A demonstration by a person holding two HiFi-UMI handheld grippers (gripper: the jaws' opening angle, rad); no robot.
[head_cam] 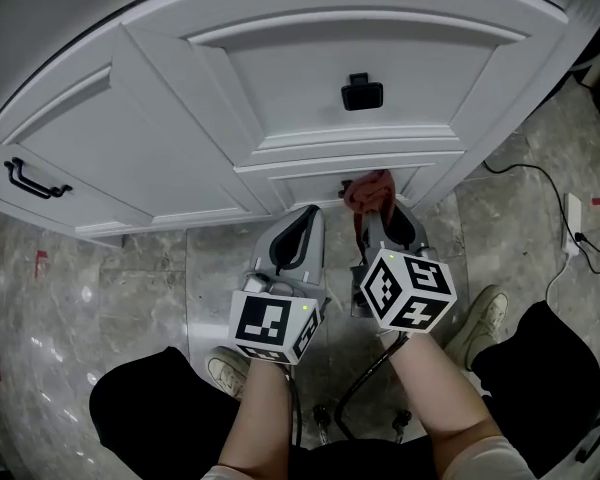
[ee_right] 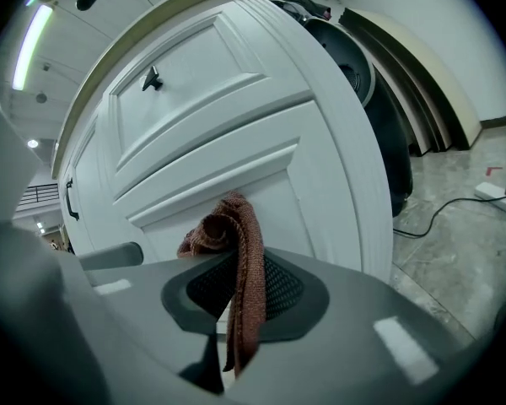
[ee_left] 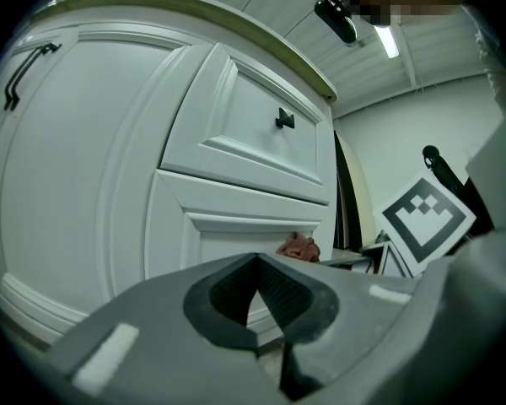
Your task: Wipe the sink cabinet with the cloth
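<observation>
Side by side, left tool [head_cam: 302,216] closed, empty, right tool [head_cam: 380,214] clamping the cloth [head_cam: 368,190]

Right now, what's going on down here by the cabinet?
A person facing the white sink cabinet holds a claw in each hand. The right claw is shut on a reddish-brown cloth, bunched at the cabinet's lower panel. Whether the cloth actually touches the panel can't be told. The left claw is shut with nothing in it, just beside the right one.
</observation>
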